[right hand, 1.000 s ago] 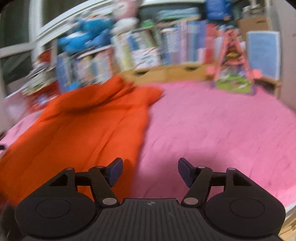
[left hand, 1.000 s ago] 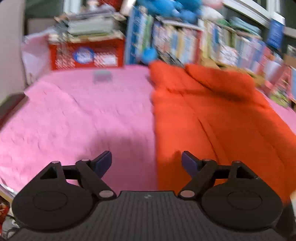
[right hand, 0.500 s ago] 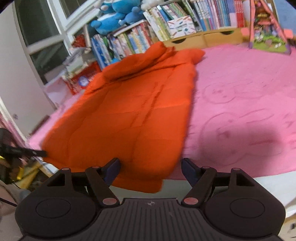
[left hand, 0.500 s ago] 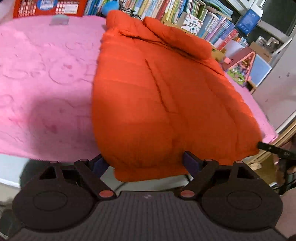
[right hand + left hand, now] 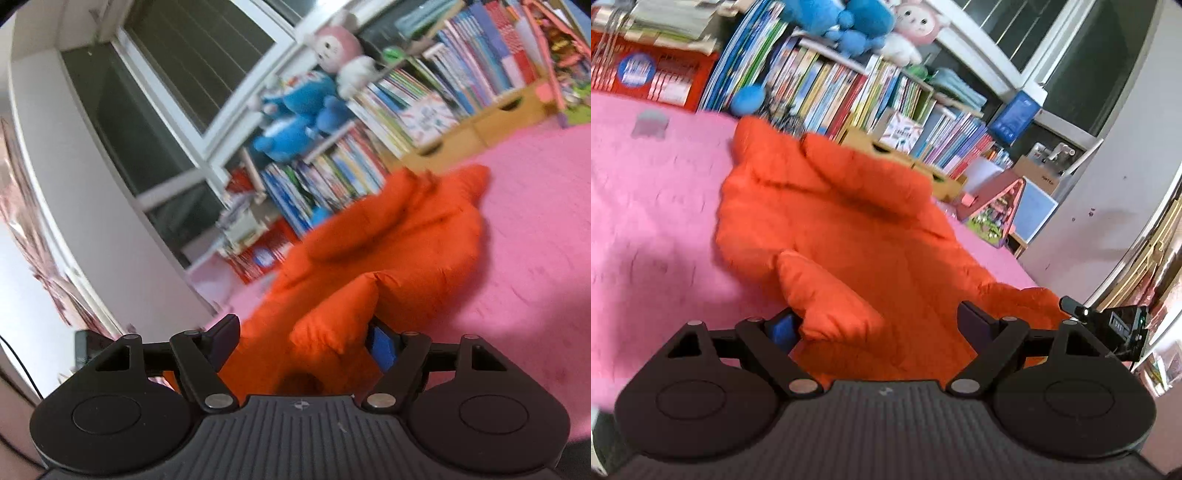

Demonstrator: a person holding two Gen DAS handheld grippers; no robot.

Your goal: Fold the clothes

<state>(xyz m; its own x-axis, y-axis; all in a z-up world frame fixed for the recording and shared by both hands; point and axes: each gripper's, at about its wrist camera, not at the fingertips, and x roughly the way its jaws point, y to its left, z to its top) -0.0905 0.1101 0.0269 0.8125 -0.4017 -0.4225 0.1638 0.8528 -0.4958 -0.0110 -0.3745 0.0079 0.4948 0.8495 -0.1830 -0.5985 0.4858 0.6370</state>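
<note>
two grippers (image 5: 879,325) (image 5: 303,339), orange jacket (image 5: 857,236), pink blanket (image 5: 646,192)

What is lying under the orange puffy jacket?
A pink fuzzy blanket lies under the orange puffy jacket and shows on both sides of it. The part beneath the jacket is covered, so anything else there cannot be seen.

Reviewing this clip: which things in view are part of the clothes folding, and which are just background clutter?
Part of the job:
orange puffer jacket
pink blanket it lies on
left gripper, jaws wide around a raised jacket corner
right gripper, likewise

Just lying about:
books
blue plush toy
pink bunny plush
red crate
</note>
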